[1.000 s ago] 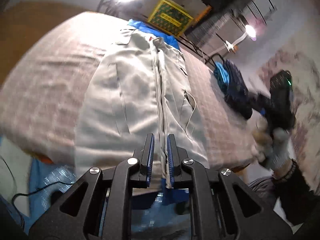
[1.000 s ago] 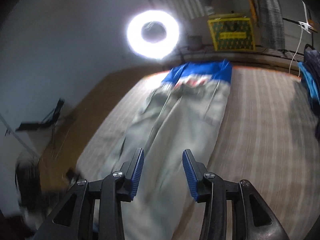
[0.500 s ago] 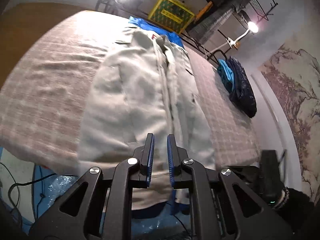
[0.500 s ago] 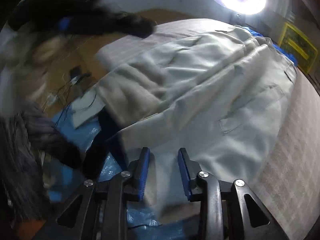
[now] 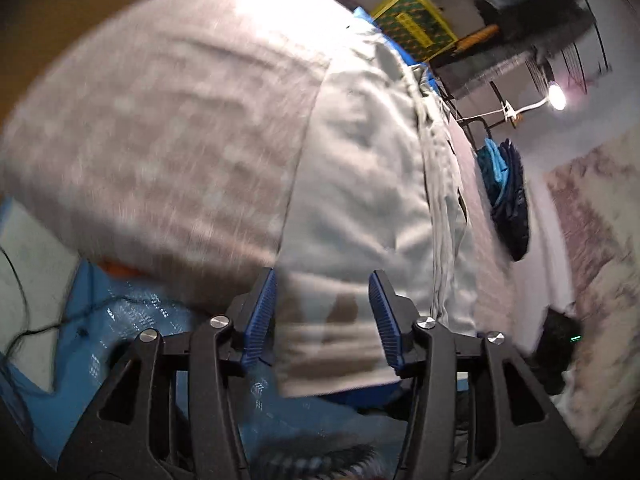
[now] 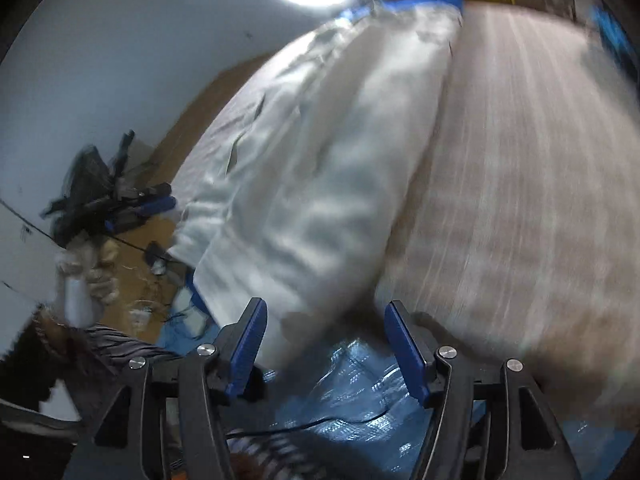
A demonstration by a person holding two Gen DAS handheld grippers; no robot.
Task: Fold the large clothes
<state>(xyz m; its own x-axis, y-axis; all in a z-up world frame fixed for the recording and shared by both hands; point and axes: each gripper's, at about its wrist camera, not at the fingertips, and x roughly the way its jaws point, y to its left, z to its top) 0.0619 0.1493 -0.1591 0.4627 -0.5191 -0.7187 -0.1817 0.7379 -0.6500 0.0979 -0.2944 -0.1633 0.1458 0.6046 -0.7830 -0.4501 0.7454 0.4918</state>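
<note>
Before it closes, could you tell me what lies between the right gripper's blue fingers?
In the right wrist view, the open right gripper frames the pale grey garment's hem hanging off the plaid bed, blue plastic sheeting below.

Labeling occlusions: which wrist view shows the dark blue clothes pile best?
Left wrist: the dark blue clothes pile sits whole and fairly sharp at the bed's right edge. Right wrist catches only a blurred blue sliver at its frame edge.

The pale grey-white garment (image 5: 360,184) is matt woven cloth, creased, lying on a coarser pinkish checked fabric bed cover (image 5: 168,132). Near the bed's edge, the blue plastic sheet (image 6: 360,392) is glossy and crinkled. The left gripper (image 5: 322,316) shows matt black plastic, ribbed blue pads (image 5: 262,316) and shiny metal screws.
</note>
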